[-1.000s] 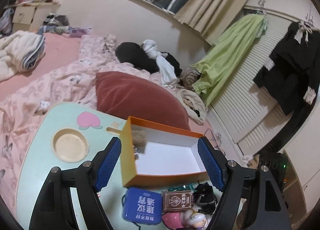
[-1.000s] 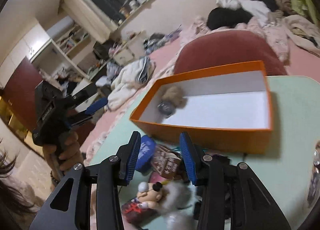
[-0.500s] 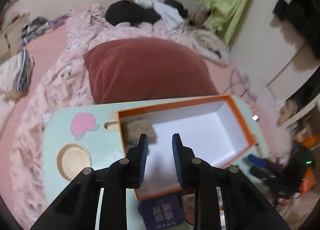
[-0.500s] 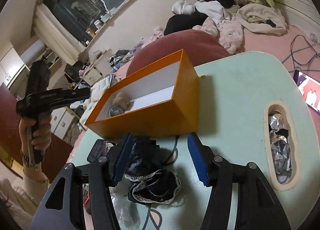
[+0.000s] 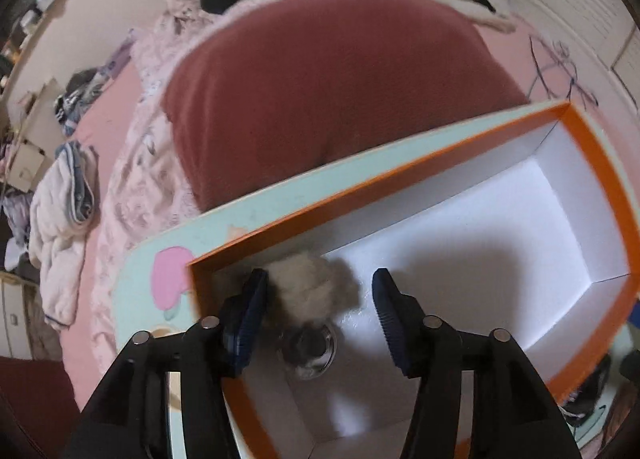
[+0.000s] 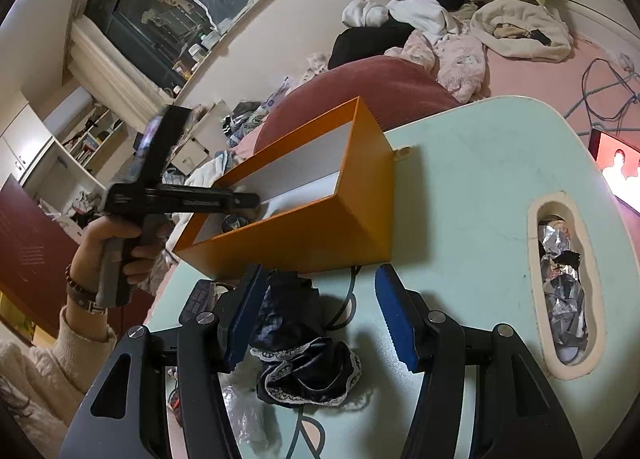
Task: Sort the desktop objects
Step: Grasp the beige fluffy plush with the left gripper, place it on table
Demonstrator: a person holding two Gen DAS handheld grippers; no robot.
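Left wrist view: the orange box (image 5: 420, 187) on the worktop (image 5: 240, 215) holds a fluffy ball (image 5: 308, 287) and a round tin (image 5: 308, 347), with the left tongs (image 5: 318, 319) opening above them, pinching nothing. The right tongs (image 6: 320, 315) stand spread around black lace cloth (image 6: 308, 363), pads apparently clear. Limp lace could snag or slip out if pinched at its edge.

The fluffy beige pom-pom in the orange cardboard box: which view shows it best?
The left wrist view: the fluffy beige pom-pom lies close below, in a corner of the orange cardboard box. The right wrist view shows only a sliver behind the box wall and left gripper.
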